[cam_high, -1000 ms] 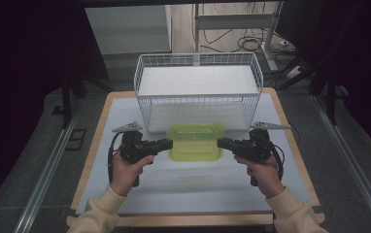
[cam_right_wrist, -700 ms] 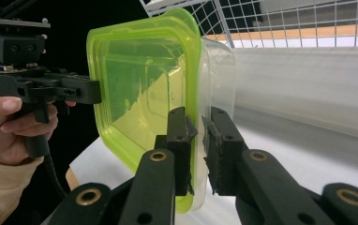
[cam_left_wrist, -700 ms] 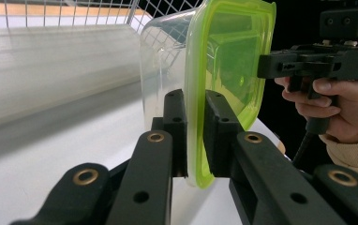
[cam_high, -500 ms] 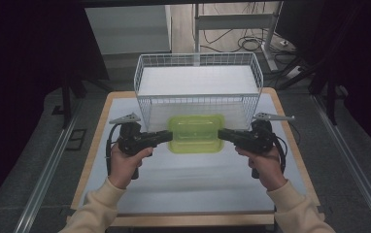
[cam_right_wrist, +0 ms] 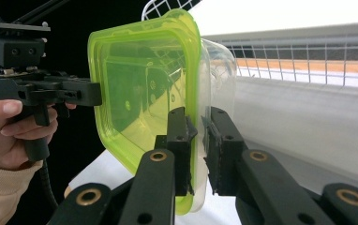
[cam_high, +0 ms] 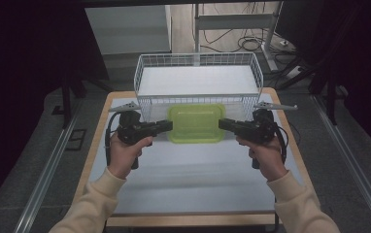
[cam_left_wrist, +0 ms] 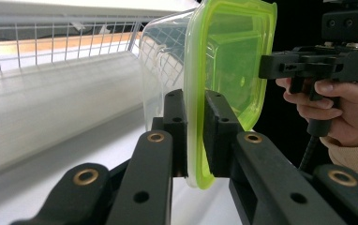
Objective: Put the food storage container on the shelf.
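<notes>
At centre-left of the high view the left gripper was clamped on the lidded container's green rim; at centre-right the right gripper pinched the opposite rim. Lifting evenly, both hands level, would probably clear the wire basket wall behind. Container and basket looked empty.

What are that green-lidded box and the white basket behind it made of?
The box looks like clear, glossy plastic: the basket's grid shows through its wall. Its lid seems translucent lime-green plastic, smooth and shiny. The basket appears to be thin metal wire with a white coating, though the coating is a guess.
</notes>
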The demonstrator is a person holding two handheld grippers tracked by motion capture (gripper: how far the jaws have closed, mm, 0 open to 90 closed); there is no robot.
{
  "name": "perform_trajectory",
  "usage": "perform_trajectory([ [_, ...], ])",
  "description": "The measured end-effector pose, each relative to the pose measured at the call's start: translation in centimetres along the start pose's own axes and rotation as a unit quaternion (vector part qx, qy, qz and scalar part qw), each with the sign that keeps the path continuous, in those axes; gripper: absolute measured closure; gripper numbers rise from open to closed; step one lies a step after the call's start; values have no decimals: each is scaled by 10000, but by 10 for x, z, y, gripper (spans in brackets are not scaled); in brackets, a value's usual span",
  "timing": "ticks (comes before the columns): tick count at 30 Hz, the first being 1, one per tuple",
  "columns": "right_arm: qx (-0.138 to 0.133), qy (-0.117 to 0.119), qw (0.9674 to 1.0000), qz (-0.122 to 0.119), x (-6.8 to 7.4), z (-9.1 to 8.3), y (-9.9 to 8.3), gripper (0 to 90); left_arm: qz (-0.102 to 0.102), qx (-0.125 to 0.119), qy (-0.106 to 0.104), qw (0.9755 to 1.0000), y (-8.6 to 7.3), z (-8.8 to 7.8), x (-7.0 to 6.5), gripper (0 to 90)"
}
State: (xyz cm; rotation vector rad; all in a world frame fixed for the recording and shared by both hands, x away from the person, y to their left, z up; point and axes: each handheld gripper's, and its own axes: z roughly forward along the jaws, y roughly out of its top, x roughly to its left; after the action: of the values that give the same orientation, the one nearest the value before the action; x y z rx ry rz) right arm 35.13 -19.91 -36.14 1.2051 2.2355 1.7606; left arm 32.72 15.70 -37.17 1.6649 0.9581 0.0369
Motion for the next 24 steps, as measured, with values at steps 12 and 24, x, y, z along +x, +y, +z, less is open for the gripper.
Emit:
perform_trajectory([
  [12,48,-122,9999,61,-6,6,28,808,2,21,96,10000,33,8,10,815],
  [24,12,-285,9996,-11,-12,18,71,807,-91,66,136,9998,73,15,28,813],
])
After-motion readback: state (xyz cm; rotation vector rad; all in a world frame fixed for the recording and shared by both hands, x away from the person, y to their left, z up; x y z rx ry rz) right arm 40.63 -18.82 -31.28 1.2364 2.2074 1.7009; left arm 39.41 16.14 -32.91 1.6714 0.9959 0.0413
